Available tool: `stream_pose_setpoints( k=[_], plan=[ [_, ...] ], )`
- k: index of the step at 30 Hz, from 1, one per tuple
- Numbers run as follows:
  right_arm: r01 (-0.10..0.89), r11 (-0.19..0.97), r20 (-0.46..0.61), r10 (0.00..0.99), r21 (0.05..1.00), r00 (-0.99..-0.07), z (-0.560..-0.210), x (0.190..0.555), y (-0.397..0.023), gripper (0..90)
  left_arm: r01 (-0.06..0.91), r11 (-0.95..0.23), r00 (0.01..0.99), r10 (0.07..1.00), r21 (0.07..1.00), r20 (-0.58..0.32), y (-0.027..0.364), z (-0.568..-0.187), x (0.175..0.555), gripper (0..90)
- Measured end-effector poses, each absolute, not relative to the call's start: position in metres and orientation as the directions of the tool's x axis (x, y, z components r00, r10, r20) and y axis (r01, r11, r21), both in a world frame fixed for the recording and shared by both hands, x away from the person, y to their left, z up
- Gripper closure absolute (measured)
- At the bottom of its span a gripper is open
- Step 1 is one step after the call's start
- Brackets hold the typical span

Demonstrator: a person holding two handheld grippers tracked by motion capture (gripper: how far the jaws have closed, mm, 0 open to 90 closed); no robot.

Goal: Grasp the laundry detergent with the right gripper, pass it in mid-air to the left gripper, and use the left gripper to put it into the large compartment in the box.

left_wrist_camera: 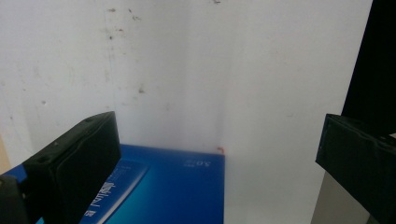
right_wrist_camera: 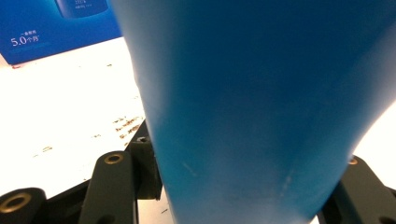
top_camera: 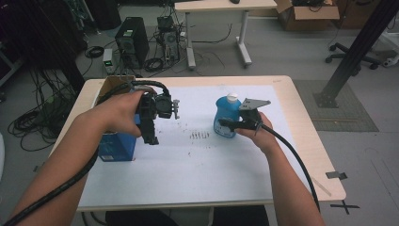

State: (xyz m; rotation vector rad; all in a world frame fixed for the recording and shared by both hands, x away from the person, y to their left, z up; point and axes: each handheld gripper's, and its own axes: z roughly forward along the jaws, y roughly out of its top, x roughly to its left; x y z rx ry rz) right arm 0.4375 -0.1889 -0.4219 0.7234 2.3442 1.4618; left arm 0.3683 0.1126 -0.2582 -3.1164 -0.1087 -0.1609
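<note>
A blue bottle (top_camera: 226, 112) with a white cap stands upright right of centre on the white sheet. My right gripper (top_camera: 227, 124) comes at it from the right and is shut on its lower body. In the right gripper view the bottle (right_wrist_camera: 257, 93) fills the space between the two jaws of the right gripper (right_wrist_camera: 238, 191). A blue carton (top_camera: 115, 147) stands at the table's left. My left gripper (top_camera: 151, 138) hangs pointing down just right of it. In the left gripper view the left gripper (left_wrist_camera: 217, 128) is open, with the carton (left_wrist_camera: 177, 186) below and nothing between the jaws.
A white sheet (top_camera: 197, 165) covers most of the wooden table, with small dark marks (top_camera: 200, 135) at its middle. An open cardboard box (top_camera: 109, 85) sits at the back left corner behind the carton. Cables, a computer tower (top_camera: 131, 41) and another desk stand on the floor beyond.
</note>
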Motion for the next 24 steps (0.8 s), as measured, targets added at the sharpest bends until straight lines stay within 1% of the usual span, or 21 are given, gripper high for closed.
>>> stream_pose_setpoints(
  k=[10, 19, 24],
  plan=[
    [0.264, 0.356, 0.029, 0.548, 0.896, -0.836, -0.418, 0.437, -0.193, 45.2, 0.065, -0.998, 0.993, 0.062, -0.023, 0.103, 0.109, -0.257, 0.369, 0.2],
    [0.225, 0.363, 0.017, 0.496, 0.904, -0.868, -0.389, 0.432, -0.205, 45.2, 0.066, -0.998, 0.992, 0.064, -0.018, 0.106, 0.105, -0.251, 0.371, 0.2],
    [0.190, 0.386, 0.000, 0.441, 0.903, -0.897, -0.370, 0.422, -0.212, 45.2, 0.066, -0.998, 0.992, 0.064, -0.017, 0.109, 0.102, -0.247, 0.372, 0.2]
  ],
)
